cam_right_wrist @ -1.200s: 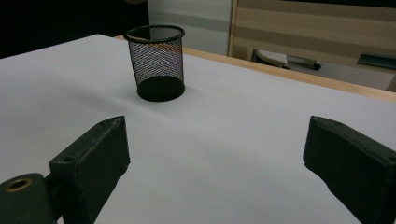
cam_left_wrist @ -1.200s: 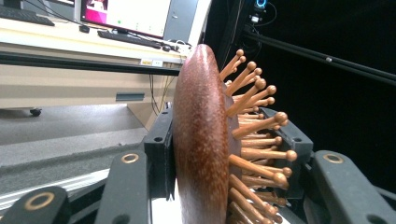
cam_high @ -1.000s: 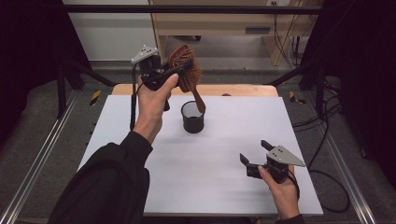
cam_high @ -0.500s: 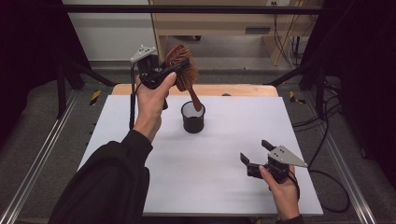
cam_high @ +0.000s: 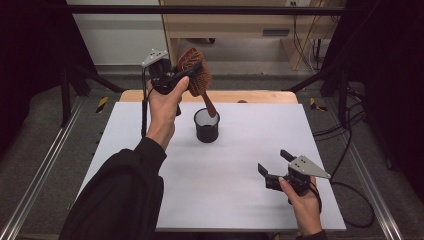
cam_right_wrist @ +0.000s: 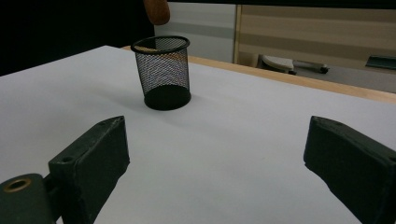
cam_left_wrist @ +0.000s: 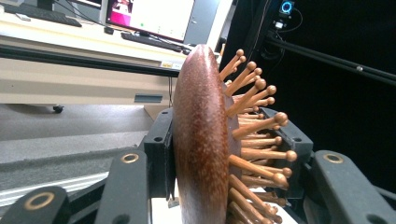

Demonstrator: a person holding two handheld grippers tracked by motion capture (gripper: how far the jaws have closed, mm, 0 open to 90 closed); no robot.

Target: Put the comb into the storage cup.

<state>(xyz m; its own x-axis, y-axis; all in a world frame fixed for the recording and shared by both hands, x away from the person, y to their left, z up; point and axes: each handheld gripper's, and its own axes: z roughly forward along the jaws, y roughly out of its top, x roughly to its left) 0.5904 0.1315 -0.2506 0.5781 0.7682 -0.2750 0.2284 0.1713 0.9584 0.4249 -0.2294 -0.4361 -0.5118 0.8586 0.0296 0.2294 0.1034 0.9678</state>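
Observation:
A brown wooden hairbrush with wooden pins hangs in the air, head up and handle pointing down toward a black mesh cup. My left gripper is shut on the brush head, well above the table. In the left gripper view the brush stands edge-on between the jaws, pins to the right. My right gripper rests low near the table's front right, open with nothing between its jaws. In the right gripper view the mesh cup stands ahead on the white surface, and the brush handle tip hovers just above its rim.
The white table top has a wooden strip along its far edge. Metal rails run along both sides. A desk with a monitor stands beyond the table.
The left hand and brush have barely shifted, the handle tip staying over the cup. The right gripper has not moved.

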